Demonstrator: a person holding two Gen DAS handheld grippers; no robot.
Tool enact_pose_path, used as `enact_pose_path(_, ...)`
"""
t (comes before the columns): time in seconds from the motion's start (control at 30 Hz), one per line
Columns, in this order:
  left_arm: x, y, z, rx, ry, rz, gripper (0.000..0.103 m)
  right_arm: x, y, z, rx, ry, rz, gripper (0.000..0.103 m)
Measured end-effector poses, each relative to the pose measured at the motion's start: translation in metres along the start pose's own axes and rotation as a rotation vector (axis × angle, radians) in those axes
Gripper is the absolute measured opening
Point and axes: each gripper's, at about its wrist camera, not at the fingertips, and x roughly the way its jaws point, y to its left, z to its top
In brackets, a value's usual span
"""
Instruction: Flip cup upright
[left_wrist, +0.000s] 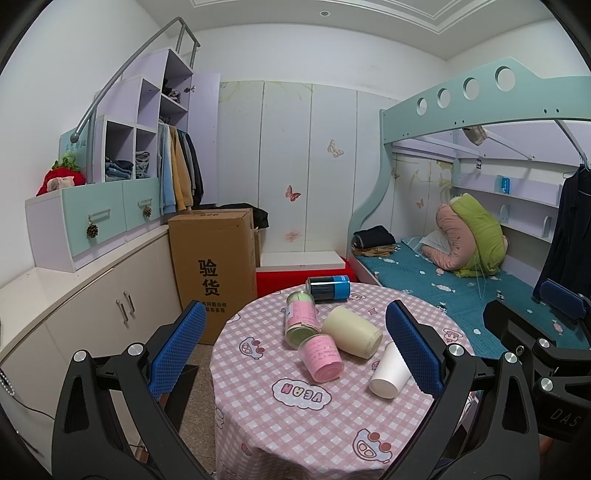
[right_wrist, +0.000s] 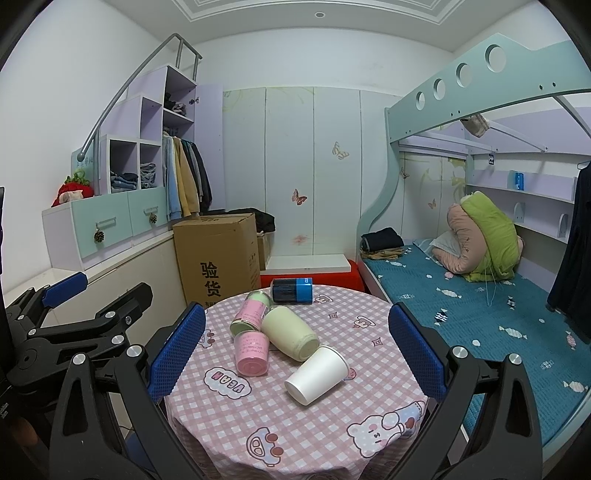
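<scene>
We look across a bedroom with a bunk bed (right_wrist: 461, 295) on our right, a tall cardboard box (left_wrist: 214, 266) standing on the floor behind, and a round table (right_wrist: 295, 417) under a pink checked cloth just ahead of us. Our left gripper (left_wrist: 295, 350) and right gripper (right_wrist: 297, 350) both hover over the near edge of that table, jaws spread wide and holding nothing, their blue pads framing the clutter. Five containers lie on their sides in a loose cluster: a blue can (right_wrist: 291, 290) at the far edge, a cream-coloured cup (right_wrist: 290, 332) in the middle, a green-ended pink jar (right_wrist: 251, 312) and a shorter pink jar (right_wrist: 252, 352) beside it. The white paper cup (right_wrist: 317, 374), tipped over with its base toward us, lies nearest, its rim touching the cream-coloured cup.
</scene>
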Motion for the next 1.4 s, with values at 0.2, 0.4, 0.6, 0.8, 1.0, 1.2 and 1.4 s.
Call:
enact_pose_path(0.2,0.000,0.000,0.000,0.001,0.001,0.000,0.098,0.000,0.000,0.000,0.002,0.001,0.001,0.096)
enact_pose_path(0.4,0.000,0.000,0.000,0.001,0.000,0.001,0.098,0.000,-0.001,0.000,0.003,0.001,0.001,0.096)
enact_pose_path(0.6,0.000,0.000,0.000,0.002,0.000,0.001,0.098,0.000,0.000,0.000,0.003,0.001,0.001,0.096)
enact_pose_path(0.8,0.000,0.000,0.000,0.002,0.002,0.001,0.098,0.000,0.000,0.000,0.002,0.001,0.001,0.096)
enact_pose_path(1.0,0.003,0.004,0.002,0.003,0.004,0.000,0.098,0.001,-0.001,-0.001,0.004,0.003,0.001,0.096)
enact_pose_path(1.2,0.008,0.005,0.001,0.002,0.010,-0.002,0.098,0.006,0.001,-0.004,0.008,0.010,0.000,0.096)
enact_pose_path(1.4,0.038,0.002,-0.010,0.009,0.043,-0.006,0.098,0.021,-0.001,-0.006,0.019,0.041,0.002,0.096)
